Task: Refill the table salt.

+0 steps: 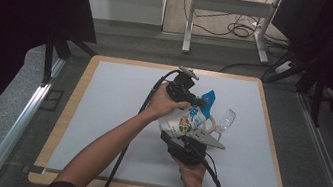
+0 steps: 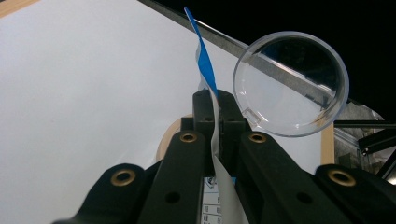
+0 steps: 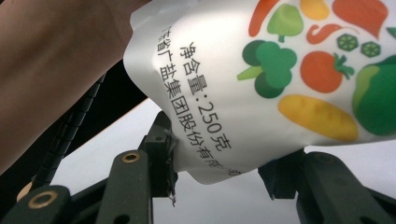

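1. While the left gripper (image 2: pixel 215 109) has its jaws clenched on the pouch (image 1: pixel 185 119) top, the bag hangs tilted above the table (image 1: pixel 100 113), beside the clear cup (image 1: pixel 225 119).
2. Right gripper (image 3: pixel 219 163) jaws sit parted around the pouch's bottom edge, not clamped.
3. Lifting looks done; pouring likely remains.

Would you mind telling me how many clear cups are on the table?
1: a clear cup lies on its side right of the pouch; none seem hidden.
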